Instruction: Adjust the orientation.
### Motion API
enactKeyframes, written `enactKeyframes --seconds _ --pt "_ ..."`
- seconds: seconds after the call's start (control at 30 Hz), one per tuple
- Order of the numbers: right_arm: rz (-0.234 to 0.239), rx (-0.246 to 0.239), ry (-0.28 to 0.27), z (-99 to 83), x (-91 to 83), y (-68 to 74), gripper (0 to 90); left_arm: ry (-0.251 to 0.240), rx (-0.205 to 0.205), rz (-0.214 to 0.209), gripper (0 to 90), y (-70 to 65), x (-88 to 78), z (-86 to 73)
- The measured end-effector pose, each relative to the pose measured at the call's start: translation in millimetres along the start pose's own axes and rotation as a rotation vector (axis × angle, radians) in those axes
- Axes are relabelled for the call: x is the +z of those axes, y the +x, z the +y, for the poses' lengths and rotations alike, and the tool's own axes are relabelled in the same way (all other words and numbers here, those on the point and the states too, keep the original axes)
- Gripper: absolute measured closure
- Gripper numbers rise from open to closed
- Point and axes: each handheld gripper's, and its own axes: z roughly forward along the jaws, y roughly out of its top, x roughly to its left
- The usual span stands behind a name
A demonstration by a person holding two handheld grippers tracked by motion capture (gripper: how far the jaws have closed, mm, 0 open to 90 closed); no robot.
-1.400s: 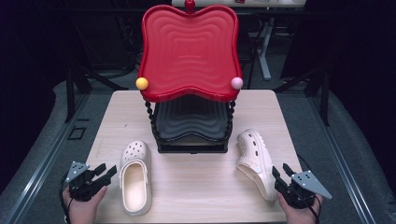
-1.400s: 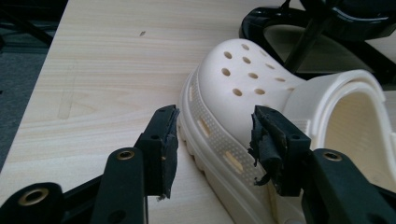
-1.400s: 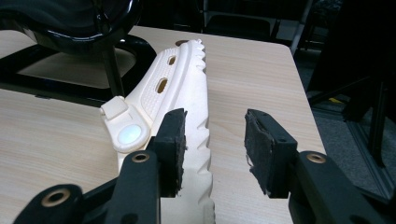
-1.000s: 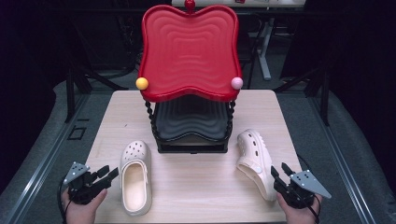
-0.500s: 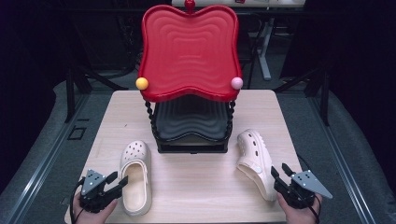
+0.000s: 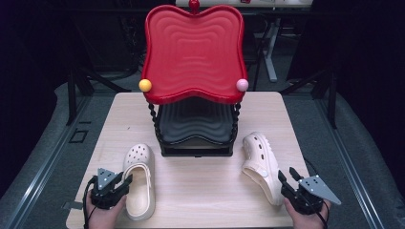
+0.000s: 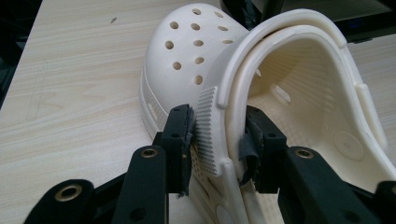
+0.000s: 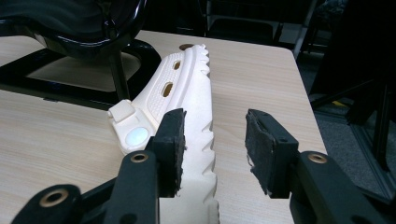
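My left gripper [image 6: 125, 185] straddles the upright clog's [image 6: 138, 183] side wall, unclosed; I'd squeeze squarely. Right gripper [image 6: 288, 175] gapes wide beside the tipped clog [image 6: 260, 164].

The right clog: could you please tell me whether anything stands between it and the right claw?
Nothing visible does. The right claw is open, with the right clog lying on its side directly ahead; its toothed sole edge already reaches beside one pad, with bare table behind.

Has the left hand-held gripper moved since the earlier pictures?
Yes. The left hand-held gripper moved rightward from the table's left edge onto the left shoe.
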Motion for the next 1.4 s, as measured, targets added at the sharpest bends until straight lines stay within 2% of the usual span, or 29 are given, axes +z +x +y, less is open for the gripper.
enactKeyframes --seconds 0.13,0.2,0.23,0.27,0.3,0.37,0.4,0.43,0.47,0.5,0.63,0.77,0.87,0.93,1.07,1.4 --pt "-0.007 -0.019 -0.004 1.6 -1.9 3.9 57.0 -0.006 0.007 0.013 66.8 -0.5 0.7 1.1" --pt "-0.025 -0.066 -0.006 4.5 -3.7 10.9 59.0 -0.009 0.017 0.026 71.5 0.4 2.7 3.6" --pt "-0.025 -0.066 -0.006 4.5 -3.7 10.9 59.0 -0.005 0.022 0.027 71.5 1.9 4.4 5.4" --pt "-0.03 -0.091 -0.001 5.1 -3.9 13.6 60.4 -0.004 0.015 0.016 72.0 4.3 7.1 7.7" --pt "-0.039 -0.144 0.007 5.7 -3.5 19.3 65.0 -0.001 0.008 0.009 72.5 6.2 8.6 9.1" --pt "-0.034 -0.154 0.007 5.6 -3.2 21.1 67.9 0.0 0.0 0.005 72.7 6.9 10.4 10.4" --pt "-0.032 -0.174 0.016 6.0 -3.2 22.8 70.8 0.0 0.002 0.003 72.7 6.6 10.5 10.6" --pt "-0.041 -0.215 0.033 6.4 -2.8 25.1 78.1 0.0 0.015 -0.003 72.7 5.6 9.3 10.1" --pt "-0.041 -0.215 0.033 6.4 -2.8 25.1 78.1 0.0 0.015 -0.003 72.9 5.6 9.3 10.1" --pt "-0.035 -0.221 0.041 6.4 -1.9 24.4 82.1 -0.002 0.018 -0.011 72.9 5.8 8.7 9.3" --pt "-0.015 -0.181 0.064 5.2 0.1 18.3 88.5 -0.023 0.009 -0.038 72.5 5.0 6.5 4.8" --pt "0.004 -0.168 0.116 1.1 6.6 12.7 89.9 -0.036 0.008 -0.043 71.1 4.4 6.6 3.3" --pt "0.02 -0.142 0.112 0.8 7.7 8.5 90.0 -0.043 -0.006 -0.059 68.9 6.6 6.9 1.7" --pt "0.024 -0.146 0.115 0.9 7.6 6.1 90.0 -0.047 -0.011 -0.067 68.2 7.7 7.0 1.5" --pt "0.003 -0.147 0.117 1.1 7.2 1.4 90.0 -0.051 -0.008 -0.066 67.2 7.6 6.6 1.2" --pt "-0.056 -0.044 0.126 -2.5 7.6 -27.1 90.0 -0.041 -0.006 -0.068 67.3 8.0 7.3 0.4"
